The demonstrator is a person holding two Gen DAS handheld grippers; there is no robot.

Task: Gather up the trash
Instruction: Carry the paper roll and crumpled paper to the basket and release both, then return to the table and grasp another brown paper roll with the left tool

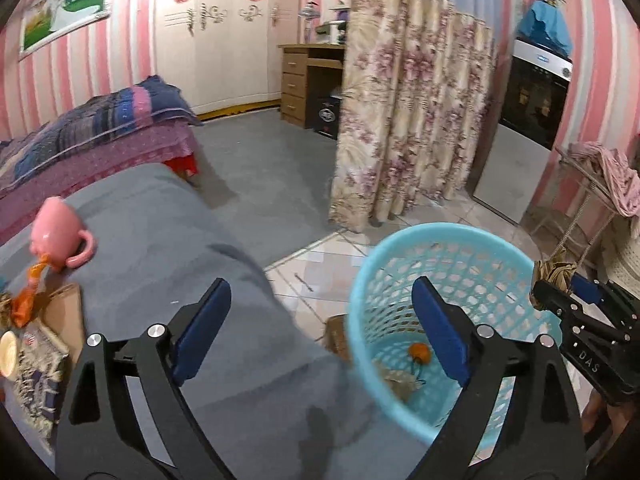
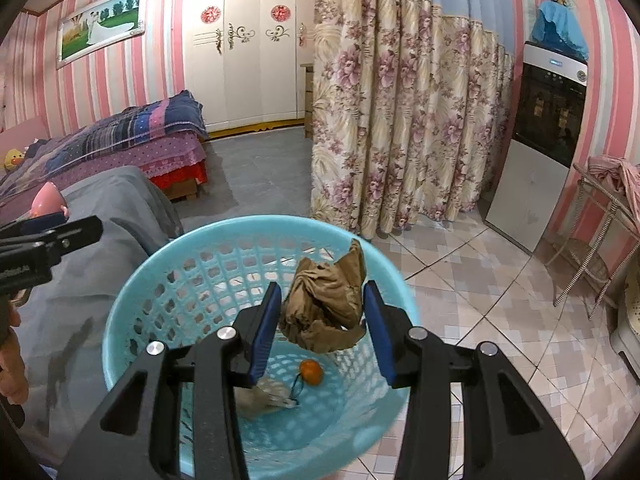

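Note:
A light blue plastic basket [image 2: 168, 280] stands on the tiled floor beside a grey-covered table [image 1: 168, 240]. In it lie an orange piece [image 2: 311, 372] and some crumpled scraps [image 2: 264, 398]. My right gripper [image 2: 320, 320] is shut on a crumpled brown paper [image 2: 324, 304] and holds it above the basket's opening. In the left wrist view the right gripper [image 1: 560, 292] and its paper [image 1: 554, 270] show at the basket's [image 1: 372, 264] right rim. My left gripper [image 1: 320, 328] is open and empty over the table's edge, left of the basket.
On the table's left stand a tipped pink mug [image 1: 60, 236], orange wrapper [image 1: 26, 296], cardboard [image 1: 64, 312] and a patterned packet [image 1: 40, 376]. A floral curtain [image 2: 400, 120], a bed [image 2: 120, 140], a grey cabinet [image 2: 532, 184] and a wire rack [image 2: 600, 240] surround the floor.

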